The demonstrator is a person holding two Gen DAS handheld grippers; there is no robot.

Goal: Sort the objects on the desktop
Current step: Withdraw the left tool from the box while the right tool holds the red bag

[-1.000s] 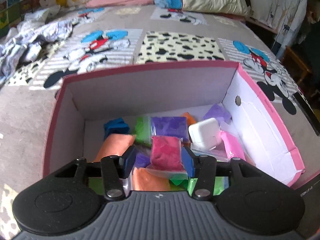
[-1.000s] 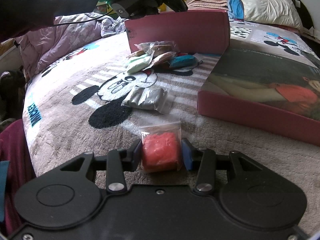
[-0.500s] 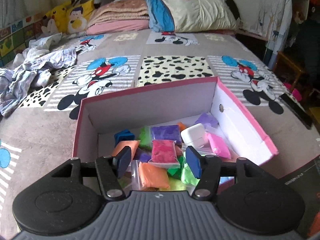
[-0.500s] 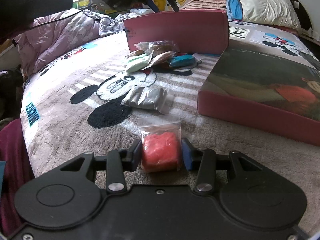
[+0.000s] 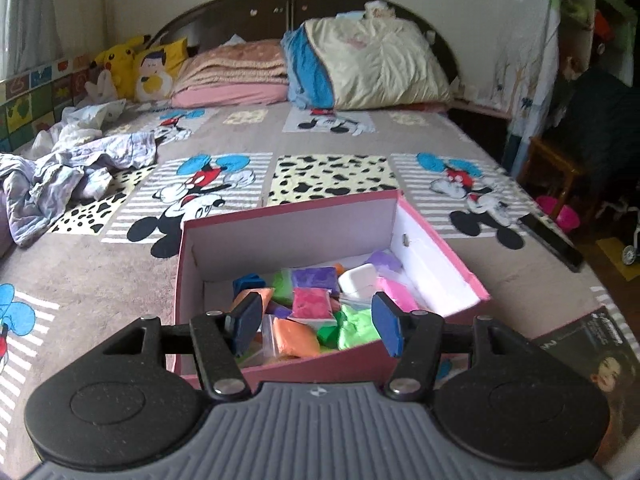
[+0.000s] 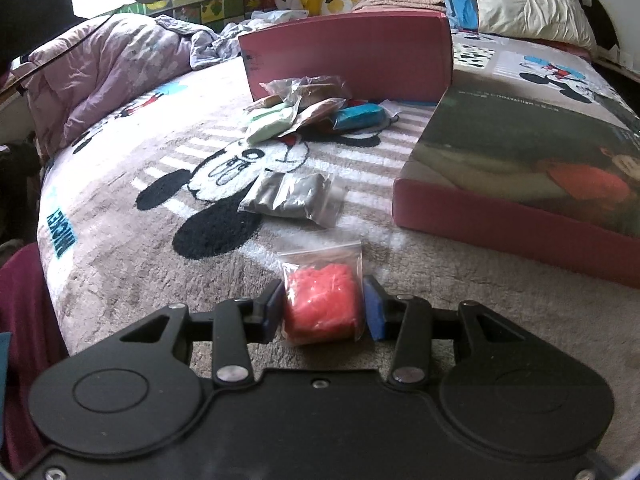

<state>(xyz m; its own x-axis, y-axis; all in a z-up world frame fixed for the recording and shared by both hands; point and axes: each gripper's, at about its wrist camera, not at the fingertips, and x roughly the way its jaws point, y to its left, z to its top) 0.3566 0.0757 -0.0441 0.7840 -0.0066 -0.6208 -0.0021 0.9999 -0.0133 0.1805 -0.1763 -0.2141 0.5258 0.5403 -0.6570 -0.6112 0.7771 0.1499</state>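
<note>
Pulling back from the pink box, my left gripper now sees it smaller and lower in view than a second ago, when the box filled most of the picture; the headboard and pillows at the far end of the bed have come into sight. The fingers stand wider than they did then: they were close on either side of the magenta bag, and now they are spread with nothing between the pads, released and empty above the near wall of the box. The magenta bag lies inside the box among the other coloured bags, with an orange bag nearer the front wall and a white block toward the right wall.

On my right side almost nothing differs from the earlier frame. My right gripper sits in the same spot over the bed, and the red bag is clamped between its blue pads just as before, the bag's clear top sticking out ahead of the fingertips. The dark shape across the top left of that view covers less than it did.

Ahead of the red bag a grey bag lies on the blanket, and farther on a small heap of bags rests against the outside of the pink box's near wall. The box lid lies to the right, toward that edge of the bed.
</note>
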